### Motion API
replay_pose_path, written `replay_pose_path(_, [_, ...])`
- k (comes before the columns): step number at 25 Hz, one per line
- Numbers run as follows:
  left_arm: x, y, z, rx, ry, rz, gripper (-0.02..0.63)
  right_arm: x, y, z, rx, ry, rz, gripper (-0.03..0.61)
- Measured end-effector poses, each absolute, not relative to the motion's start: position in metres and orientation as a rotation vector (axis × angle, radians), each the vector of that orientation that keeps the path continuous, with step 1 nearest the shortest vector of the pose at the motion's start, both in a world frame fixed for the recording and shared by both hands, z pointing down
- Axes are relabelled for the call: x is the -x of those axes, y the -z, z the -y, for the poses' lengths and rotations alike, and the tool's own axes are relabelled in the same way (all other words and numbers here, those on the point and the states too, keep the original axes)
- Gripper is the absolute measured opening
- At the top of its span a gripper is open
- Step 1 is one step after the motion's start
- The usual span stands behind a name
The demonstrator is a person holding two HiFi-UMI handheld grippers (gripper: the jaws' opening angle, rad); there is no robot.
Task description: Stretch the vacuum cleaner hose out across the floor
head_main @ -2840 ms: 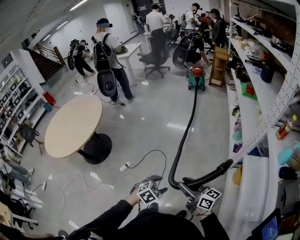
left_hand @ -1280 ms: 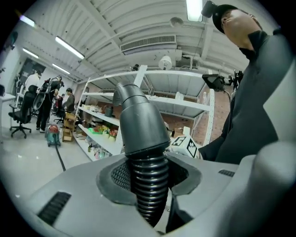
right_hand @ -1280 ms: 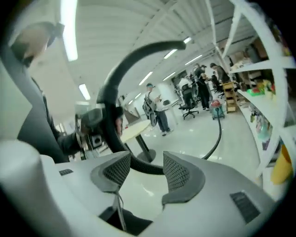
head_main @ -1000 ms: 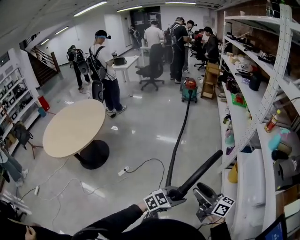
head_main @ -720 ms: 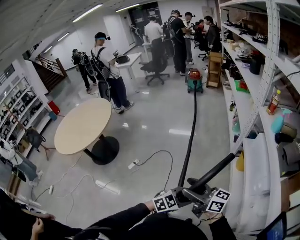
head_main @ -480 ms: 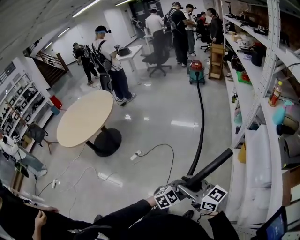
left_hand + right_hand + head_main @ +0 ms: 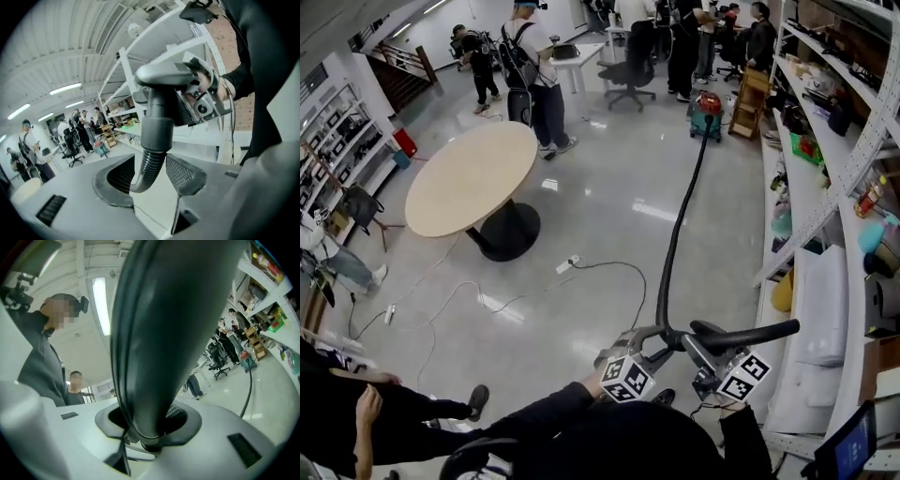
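floor point(image 7: 581, 202) cable point(image 7: 609, 263), table point(image 7: 469, 176) flank hose point(image 7: 673, 234)

Upper end of the wand point(image 7: 159, 333) beyond the right gripper view's top edge; items on the shelf point(image 7: 804, 194) tiny, indistinct.

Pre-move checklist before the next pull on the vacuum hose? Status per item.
1. Grip of right gripper on wand: ok; its jaws have just been closing and now clamp the black tube.
2. Grip of left gripper on hose: not ok; its jaws have just been opening, and the ribbed hose stands between them with a gap at one pad.
3. Kinks in hose: ok; it runs in one gentle curve from the vacuum cleaner.
4. Clearance of floor cable from hose: cannot tell; it loops close beside the hose near the grippers.
5. Clearance of round table from hose: ok; it stands well off to the side.
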State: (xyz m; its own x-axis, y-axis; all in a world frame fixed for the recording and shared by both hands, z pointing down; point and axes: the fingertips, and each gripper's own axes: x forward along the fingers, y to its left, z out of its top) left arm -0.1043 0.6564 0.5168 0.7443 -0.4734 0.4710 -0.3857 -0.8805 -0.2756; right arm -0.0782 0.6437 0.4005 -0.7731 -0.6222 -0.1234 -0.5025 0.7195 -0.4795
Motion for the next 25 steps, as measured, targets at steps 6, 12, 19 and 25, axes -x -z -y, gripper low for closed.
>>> replay_pose_path(6, [0.195,-0.469,-0.649,3.343,0.352,-0.595,0.213,0.14,-0.456,-0.634,1.041,0.505,-2.983,0.155])
replay_pose_path(12, [0.191,-0.395,-0.662,3.333,0.152,-0.23,0.219,0.22,-0.544,-0.673,0.808,0.366,-3.549,0.155])
replay_pose_path(19, [0.169,-0.437,-0.729,3.366,0.517,0.055,0.252,0.263,-0.56,-0.732,0.414,0.193,-3.766,0.156])
replay_pose_path(25, [0.16,-0.452,-0.762,3.51,0.491,-0.037,0.175,0.243,-0.572,-0.778,0.191,0.093,-3.8,0.155])
